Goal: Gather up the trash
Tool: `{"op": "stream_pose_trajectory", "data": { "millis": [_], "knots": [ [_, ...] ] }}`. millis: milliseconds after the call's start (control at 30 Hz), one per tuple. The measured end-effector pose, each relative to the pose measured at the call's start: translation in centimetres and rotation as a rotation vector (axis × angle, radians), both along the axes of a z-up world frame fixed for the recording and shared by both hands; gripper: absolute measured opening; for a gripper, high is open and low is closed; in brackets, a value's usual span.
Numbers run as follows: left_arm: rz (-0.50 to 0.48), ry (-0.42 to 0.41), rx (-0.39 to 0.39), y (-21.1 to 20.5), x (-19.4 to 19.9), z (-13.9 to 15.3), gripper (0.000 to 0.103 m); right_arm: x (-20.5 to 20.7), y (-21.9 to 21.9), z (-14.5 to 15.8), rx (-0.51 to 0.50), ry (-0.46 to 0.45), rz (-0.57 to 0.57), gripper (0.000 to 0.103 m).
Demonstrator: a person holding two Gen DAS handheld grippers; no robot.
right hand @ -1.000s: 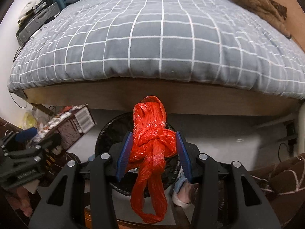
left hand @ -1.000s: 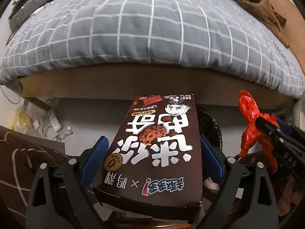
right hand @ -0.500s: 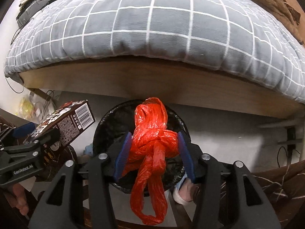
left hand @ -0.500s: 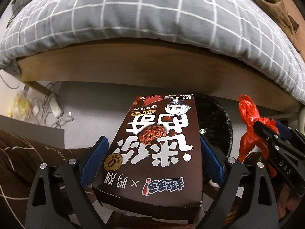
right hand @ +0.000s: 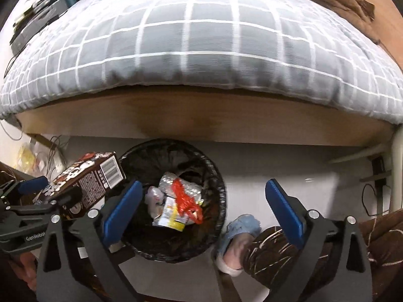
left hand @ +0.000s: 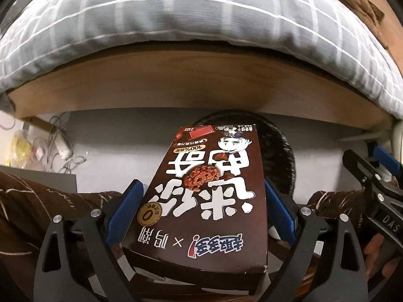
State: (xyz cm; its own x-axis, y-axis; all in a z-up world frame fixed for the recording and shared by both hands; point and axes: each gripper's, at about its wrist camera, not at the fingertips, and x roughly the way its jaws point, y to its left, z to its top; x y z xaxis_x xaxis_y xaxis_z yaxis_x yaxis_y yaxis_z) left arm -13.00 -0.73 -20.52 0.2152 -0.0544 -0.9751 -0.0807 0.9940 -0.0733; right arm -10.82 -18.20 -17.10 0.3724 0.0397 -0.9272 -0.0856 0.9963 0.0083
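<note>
1. Left hand-held gripper [left hand: 201, 209]: blue pads pinch the brown cookie box [left hand: 209, 186] by its long sides, just above the bin rim.
2. Right hand-held gripper [right hand: 201, 209]: jaws opening, spread wide, nothing between them.
3. Red plastic bag [right hand: 185, 200]: lies inside the black-lined trash bin [right hand: 216, 176], on top of other wrappers.
4. Bin location: on the floor, beside the bed frame [right hand: 201, 118].

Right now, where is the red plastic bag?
In the right wrist view the red plastic bag lies inside the black bin, on the other trash, just below the bed's wooden edge.
</note>
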Motion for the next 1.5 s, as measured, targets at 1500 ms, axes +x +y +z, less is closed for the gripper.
{"op": "stream_pose_trajectory", "data": {
  "millis": [1500],
  "knots": [
    [0.021, -0.454, 0.031, 1.2, -4.3, 20.2, 0.097, -5.3, 0.0, 19.4, 0.045, -0.379, -0.024, 0.095]
  ]
}}
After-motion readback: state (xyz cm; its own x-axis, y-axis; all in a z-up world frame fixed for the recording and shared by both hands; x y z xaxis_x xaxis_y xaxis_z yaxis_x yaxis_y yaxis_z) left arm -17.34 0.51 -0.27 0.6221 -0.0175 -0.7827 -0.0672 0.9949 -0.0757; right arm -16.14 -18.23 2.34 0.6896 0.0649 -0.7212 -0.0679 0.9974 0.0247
